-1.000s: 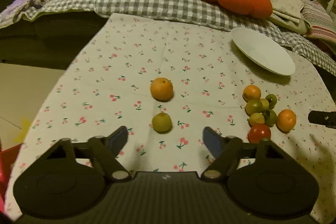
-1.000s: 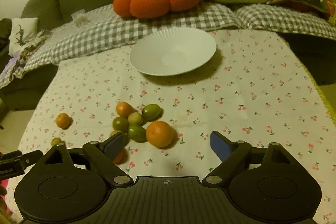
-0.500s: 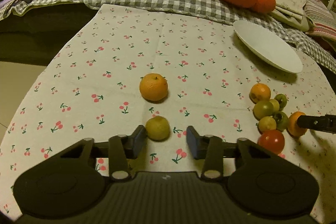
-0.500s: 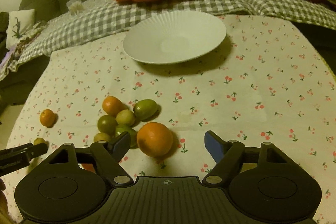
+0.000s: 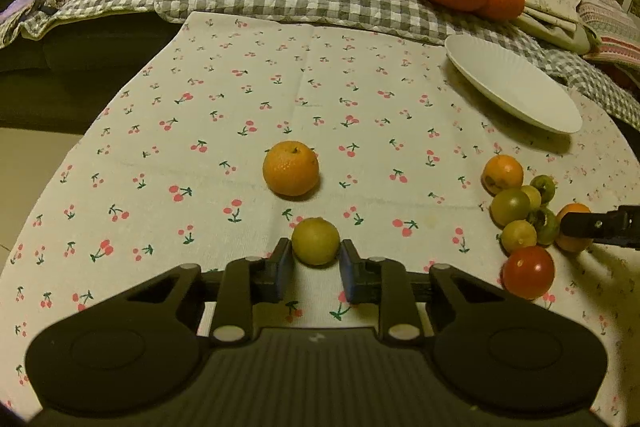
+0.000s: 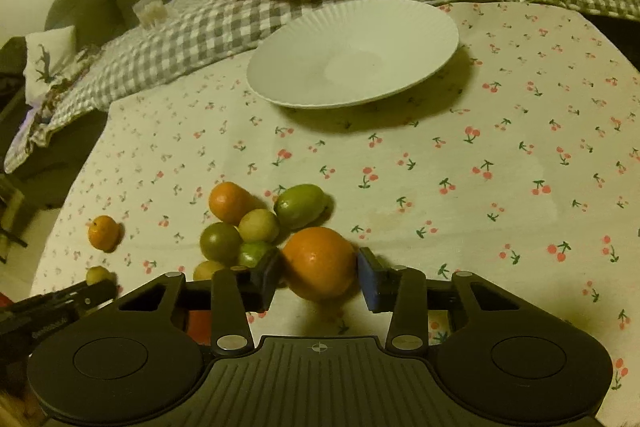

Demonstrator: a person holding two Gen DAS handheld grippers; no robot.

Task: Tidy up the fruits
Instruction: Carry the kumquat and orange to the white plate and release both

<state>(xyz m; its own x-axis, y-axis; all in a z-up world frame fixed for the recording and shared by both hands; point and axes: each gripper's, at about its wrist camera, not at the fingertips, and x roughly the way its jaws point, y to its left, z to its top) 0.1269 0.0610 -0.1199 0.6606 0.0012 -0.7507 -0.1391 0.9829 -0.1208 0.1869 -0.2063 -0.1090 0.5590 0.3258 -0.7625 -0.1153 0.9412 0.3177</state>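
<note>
Now: left claw (image 5: 315,263) clamps yellow fruit (image 5: 315,241) | right claw (image 6: 318,277) closing round orange (image 6: 319,263)

Black tongs (image 5: 315,269), blue pads (image 6: 367,281)

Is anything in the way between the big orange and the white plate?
Nothing visible. The orange sits between the right tool's closing fingers, and only bare tablecloth lies between it and the plate. The other fruits sit off to its left.

My left tongs (image 5: 315,263) and right tongs (image 6: 319,277) look matt black plastic with ribbed housings. Printed cherry cloth (image 5: 280,99) covers the worktop. The white plate (image 6: 352,55) is glossy and finely fluted; the red tomato (image 5: 528,271) shines smooth.
</note>
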